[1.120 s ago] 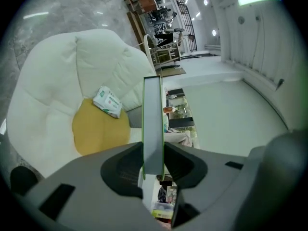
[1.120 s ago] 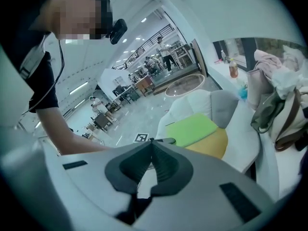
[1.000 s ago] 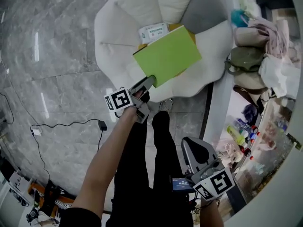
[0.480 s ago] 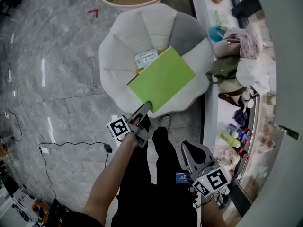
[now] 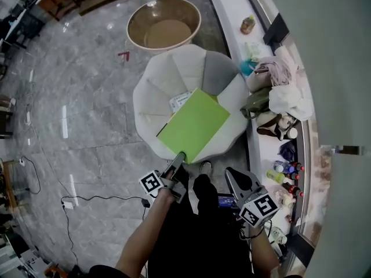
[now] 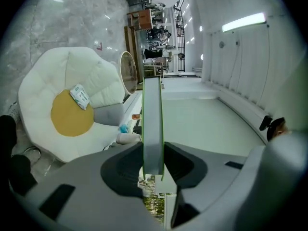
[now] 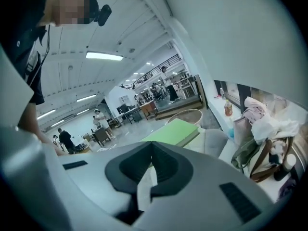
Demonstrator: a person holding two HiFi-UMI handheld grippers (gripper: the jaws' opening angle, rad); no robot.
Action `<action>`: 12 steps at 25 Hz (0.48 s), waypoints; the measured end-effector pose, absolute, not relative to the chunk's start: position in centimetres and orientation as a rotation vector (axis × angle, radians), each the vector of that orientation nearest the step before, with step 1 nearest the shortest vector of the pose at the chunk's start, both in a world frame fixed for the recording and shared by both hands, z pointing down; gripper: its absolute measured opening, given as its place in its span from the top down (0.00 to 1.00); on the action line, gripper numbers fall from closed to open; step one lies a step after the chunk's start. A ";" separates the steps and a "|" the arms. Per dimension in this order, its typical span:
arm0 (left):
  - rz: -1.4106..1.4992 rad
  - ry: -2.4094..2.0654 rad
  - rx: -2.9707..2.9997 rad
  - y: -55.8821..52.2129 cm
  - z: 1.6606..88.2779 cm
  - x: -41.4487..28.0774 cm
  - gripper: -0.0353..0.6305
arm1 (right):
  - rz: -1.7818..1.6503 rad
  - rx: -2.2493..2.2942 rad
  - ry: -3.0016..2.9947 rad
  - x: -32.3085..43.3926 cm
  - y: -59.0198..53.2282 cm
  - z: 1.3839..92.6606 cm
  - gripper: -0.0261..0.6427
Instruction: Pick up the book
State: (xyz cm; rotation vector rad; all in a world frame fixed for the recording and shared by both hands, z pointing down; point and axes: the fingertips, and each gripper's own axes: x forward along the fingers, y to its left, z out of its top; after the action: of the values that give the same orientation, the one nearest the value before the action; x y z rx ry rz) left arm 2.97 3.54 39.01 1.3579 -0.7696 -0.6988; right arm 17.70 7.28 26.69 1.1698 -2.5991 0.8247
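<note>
A thin book with a bright green cover hangs in the air above the white petal-shaped armchair. My left gripper is shut on the book's near corner. In the left gripper view the book stands edge-on between the pads, with that gripper clamped on it. A yellow cushion and a white packet lie on the chair seat below. My right gripper hovers to the right of the person's legs, jaws together and holding nothing. From the right gripper view, the book shows ahead.
A round brown tub stands beyond the chair. A white ledge along the right carries bags and bottles. A cable with a plug trails over the grey marble floor at the left. The person's dark legs are below me.
Both grippers have risen, and the book has come up with the left one, farther above the chair. The head view now takes in more of the floor and the brown tub.
</note>
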 end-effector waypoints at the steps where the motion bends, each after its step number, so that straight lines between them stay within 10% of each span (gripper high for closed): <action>1: -0.707 -0.773 1.368 3.9 38.2 3.0 0.73 | 0.807 1.164 -2.613 17.8 7.1 26.1 0.94; 12: -0.832 -0.823 1.383 7.6 33.4 1.2 0.73 | 0.766 1.117 -2.710 18.6 7.4 23.3 0.94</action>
State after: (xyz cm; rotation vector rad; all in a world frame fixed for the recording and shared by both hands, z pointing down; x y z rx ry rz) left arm 1.19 7.58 33.37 1.3832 -0.8235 -0.8316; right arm 18.55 7.44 23.27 1.1172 -2.7104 0.7665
